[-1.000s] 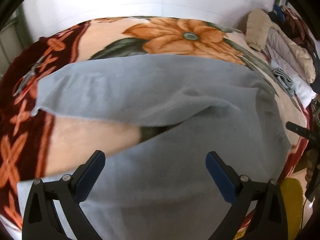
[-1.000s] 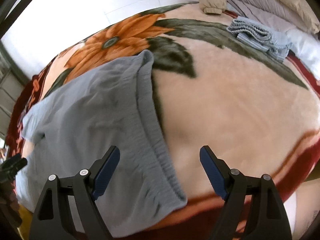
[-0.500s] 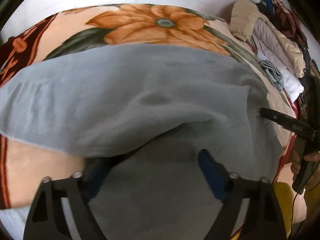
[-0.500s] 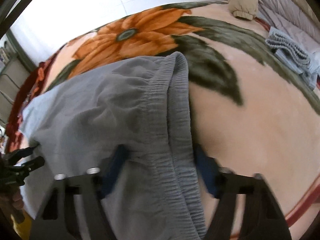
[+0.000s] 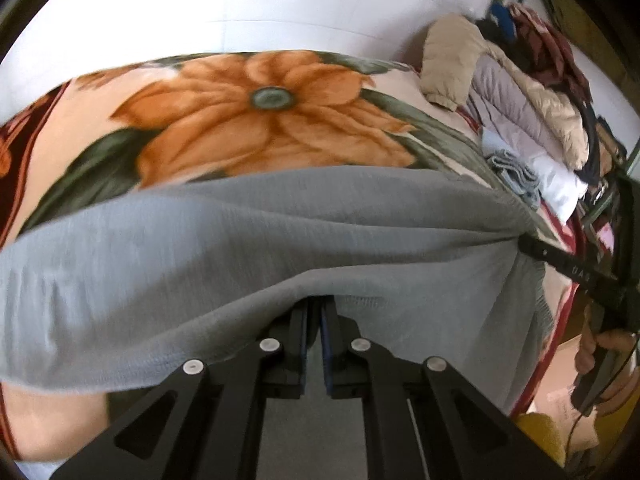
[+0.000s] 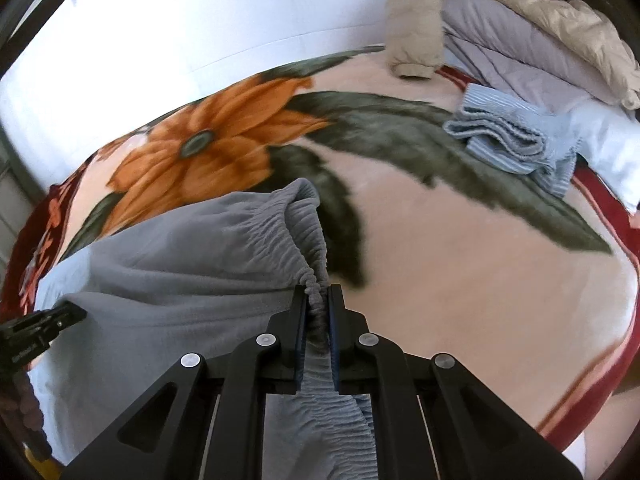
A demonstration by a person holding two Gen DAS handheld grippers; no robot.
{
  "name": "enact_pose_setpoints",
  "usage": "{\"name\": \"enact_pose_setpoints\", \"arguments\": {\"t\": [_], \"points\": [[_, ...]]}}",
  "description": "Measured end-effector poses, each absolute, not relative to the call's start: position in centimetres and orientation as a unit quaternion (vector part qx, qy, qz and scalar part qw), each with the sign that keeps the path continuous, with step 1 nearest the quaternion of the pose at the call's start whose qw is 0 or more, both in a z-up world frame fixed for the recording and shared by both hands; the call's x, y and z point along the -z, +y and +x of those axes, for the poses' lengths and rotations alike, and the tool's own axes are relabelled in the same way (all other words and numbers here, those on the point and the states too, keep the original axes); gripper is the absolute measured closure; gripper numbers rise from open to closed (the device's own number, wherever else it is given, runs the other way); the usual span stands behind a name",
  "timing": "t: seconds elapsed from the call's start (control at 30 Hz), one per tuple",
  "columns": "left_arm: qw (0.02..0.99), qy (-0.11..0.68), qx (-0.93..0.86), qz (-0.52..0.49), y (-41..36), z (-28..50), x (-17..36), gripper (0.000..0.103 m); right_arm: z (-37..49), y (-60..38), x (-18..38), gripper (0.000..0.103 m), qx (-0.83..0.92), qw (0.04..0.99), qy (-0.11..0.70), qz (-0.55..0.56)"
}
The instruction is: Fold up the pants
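Observation:
The grey pants lie across a floral blanket on a bed. My left gripper is shut on the near edge of the pants fabric, which bunches up over its fingertips. My right gripper is shut on the gathered elastic waistband of the pants and lifts it off the blanket. The right gripper also shows in the left wrist view, pinching the fabric at the right. The left gripper shows in the right wrist view at the left edge.
A folded light blue garment lies on the blanket to the right. Beige and grey jackets are piled at the far right by a white wall. A yellow object sits below the bed edge.
Both grippers went from wide open above the pants to shut on the fabric. The pants are now pulled up and bunched at both grip points.

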State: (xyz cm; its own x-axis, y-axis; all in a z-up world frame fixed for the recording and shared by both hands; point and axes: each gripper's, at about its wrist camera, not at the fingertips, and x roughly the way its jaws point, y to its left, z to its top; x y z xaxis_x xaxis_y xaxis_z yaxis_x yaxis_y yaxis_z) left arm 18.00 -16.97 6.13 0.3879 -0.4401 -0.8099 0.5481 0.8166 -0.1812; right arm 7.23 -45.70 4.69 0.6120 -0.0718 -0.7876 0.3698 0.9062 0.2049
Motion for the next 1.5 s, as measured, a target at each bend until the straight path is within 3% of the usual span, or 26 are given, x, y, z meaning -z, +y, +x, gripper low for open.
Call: {"name": "enact_pose_setpoints", "arguments": {"t": [0.17,0.23,0.3,0.4,0.47,0.9,0.97,1.0,1.03,1.13,1.27,1.5], "points": [[0.819,0.492,0.28,0.093,-18.5,18.2,-4.3,0.093,6.9,-46.8,-2.9,0.081,0.109,0.868,0.447,0.188],[0.818,0.496,0.278,0.088,-17.4,17.5,-4.2,0.084,5.6,-47.2,-3.3,0.072,0.108,0.868,0.44,0.202],[0.817,0.499,0.275,0.092,-16.0,16.6,-4.5,0.068,4.0,-47.3,-3.8,0.069,0.119,0.868,0.439,0.198],[0.824,0.492,0.266,0.095,-12.1,14.2,-5.8,0.052,1.1,-47.5,-4.0,0.065,0.129,0.869,0.442,0.182],[0.831,0.492,0.238,0.106,-9.1,12.7,-6.3,0.046,-0.7,-47.6,-3.7,0.064,0.126,0.864,0.452,0.183],[0.81,0.583,0.054,0.039,10.4,7.5,-5.7,0.044,-3.2,-47.4,0.3,0.063,0.092,0.819,0.47,0.316],[0.803,0.593,0.049,0.042,11.2,7.2,-5.4,0.044,-2.9,-46.8,0.3,0.069,0.11,0.824,0.472,0.293],[0.8,0.597,0.046,0.044,11.5,7.1,-5.2,0.044,-2.8,-46.6,0.2,0.079,0.125,0.825,0.477,0.277],[0.797,0.601,0.043,0.047,11.6,7.2,-5.0,0.044,-3.0,-46.5,0.1,0.082,0.133,0.825,0.479,0.271],[0.79,0.609,0.02,0.058,12.0,7.2,-4.1,0.04,-3.5,-46.8,0.2,0.083,0.152,0.817,0.491,0.26],[0.792,0.608,0.004,0.05,13.0,7.2,-4.0,0.028,-3.5,-47.1,0.5,0.083,0.142,0.814,0.504,0.253],[0.798,0.6,0.007,0.056,12.9,8.4,-5.4,0.028,-2.1,-47.0,-3.2,0.074,0.137,0.825,0.505,0.214]]}}
